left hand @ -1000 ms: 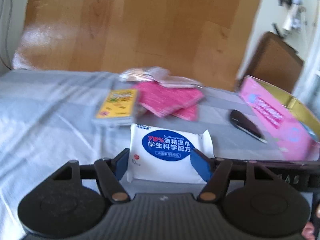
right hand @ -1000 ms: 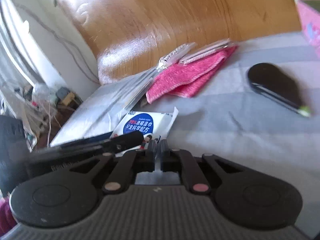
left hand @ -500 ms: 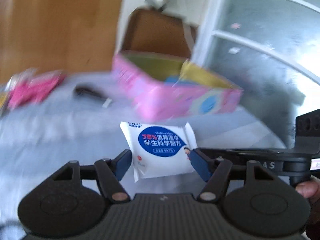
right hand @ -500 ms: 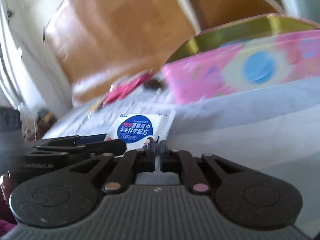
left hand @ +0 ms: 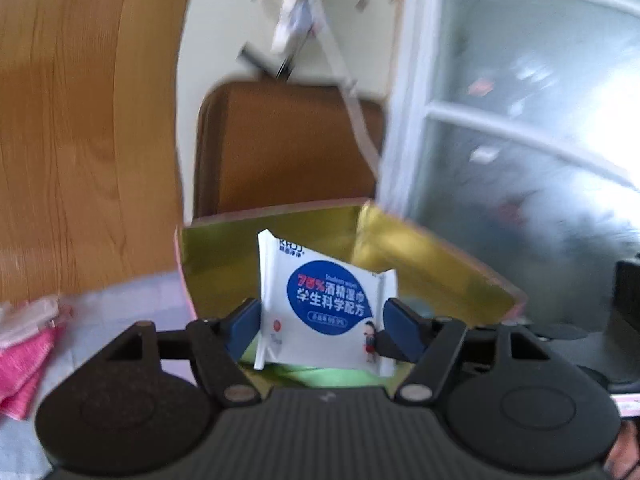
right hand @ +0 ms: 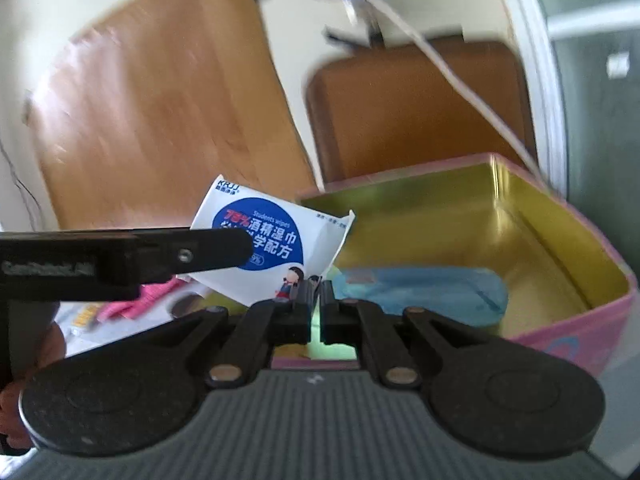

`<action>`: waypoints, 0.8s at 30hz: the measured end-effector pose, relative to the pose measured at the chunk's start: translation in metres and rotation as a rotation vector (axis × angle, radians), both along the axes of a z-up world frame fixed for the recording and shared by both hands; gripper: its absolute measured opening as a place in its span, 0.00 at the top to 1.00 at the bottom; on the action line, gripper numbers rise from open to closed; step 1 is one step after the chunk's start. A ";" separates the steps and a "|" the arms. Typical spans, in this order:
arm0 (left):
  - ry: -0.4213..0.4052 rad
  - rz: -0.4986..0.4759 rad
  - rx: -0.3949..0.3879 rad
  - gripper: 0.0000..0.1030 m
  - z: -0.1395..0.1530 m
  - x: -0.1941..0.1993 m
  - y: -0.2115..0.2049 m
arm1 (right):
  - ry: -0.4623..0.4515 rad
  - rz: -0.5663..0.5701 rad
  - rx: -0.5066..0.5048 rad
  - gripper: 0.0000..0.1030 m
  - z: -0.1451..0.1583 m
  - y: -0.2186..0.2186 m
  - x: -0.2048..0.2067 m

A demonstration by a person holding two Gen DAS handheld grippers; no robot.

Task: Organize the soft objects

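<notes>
Over the open pink box (right hand: 568,320), the left gripper (left hand: 322,322) holds the white wipes pack (left hand: 326,304) between its blue pads, its jaws having just been opening. The right gripper (right hand: 316,292) is clenched, pinching the pack's lower corner.

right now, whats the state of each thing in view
tin: open, blue pouch inside
wipes pack: held above the tin
left gripper: jaws just been opening, pads touching the pack
right gripper: shut at the pack's corner
pink cloths: lying flat
</notes>
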State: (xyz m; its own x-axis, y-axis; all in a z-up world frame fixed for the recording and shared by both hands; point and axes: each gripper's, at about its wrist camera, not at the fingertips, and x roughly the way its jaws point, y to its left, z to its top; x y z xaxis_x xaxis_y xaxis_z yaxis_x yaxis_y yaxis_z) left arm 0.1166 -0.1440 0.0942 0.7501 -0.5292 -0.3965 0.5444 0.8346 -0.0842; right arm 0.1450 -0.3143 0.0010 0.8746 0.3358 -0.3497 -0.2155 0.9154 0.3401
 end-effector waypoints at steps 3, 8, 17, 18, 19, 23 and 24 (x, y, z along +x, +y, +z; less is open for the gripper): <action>0.099 0.050 0.043 0.20 -0.020 0.045 -0.014 | 0.073 0.017 -0.088 0.89 -0.005 0.004 0.032; 0.127 0.145 0.151 0.16 -0.039 0.083 -0.035 | 0.042 -0.121 -0.271 0.76 -0.004 0.014 0.065; -0.003 0.206 -0.018 0.09 -0.012 0.034 0.051 | -0.183 -0.021 -0.029 0.71 0.039 0.047 0.017; 0.006 0.232 -0.048 0.09 -0.014 0.027 0.076 | -0.163 0.041 -0.003 0.70 0.040 0.061 0.021; 0.011 0.267 -0.067 0.09 -0.018 0.022 0.100 | -0.135 0.102 0.026 0.69 0.041 0.075 0.027; 0.012 0.532 -0.022 0.11 -0.052 0.009 0.187 | 0.011 0.283 0.088 0.67 0.035 0.151 0.068; 0.024 0.599 -0.009 0.11 -0.061 0.009 0.207 | 0.042 0.316 0.102 0.67 0.035 0.172 0.081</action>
State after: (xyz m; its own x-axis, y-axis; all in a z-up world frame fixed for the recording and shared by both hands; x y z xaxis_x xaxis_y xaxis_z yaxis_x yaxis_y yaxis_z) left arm 0.1253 0.0627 0.0331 0.9097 -0.0207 -0.4146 -0.0225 0.9948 -0.0991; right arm 0.2263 -0.1425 0.0356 0.7072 0.6232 -0.3339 -0.4669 0.7663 0.4414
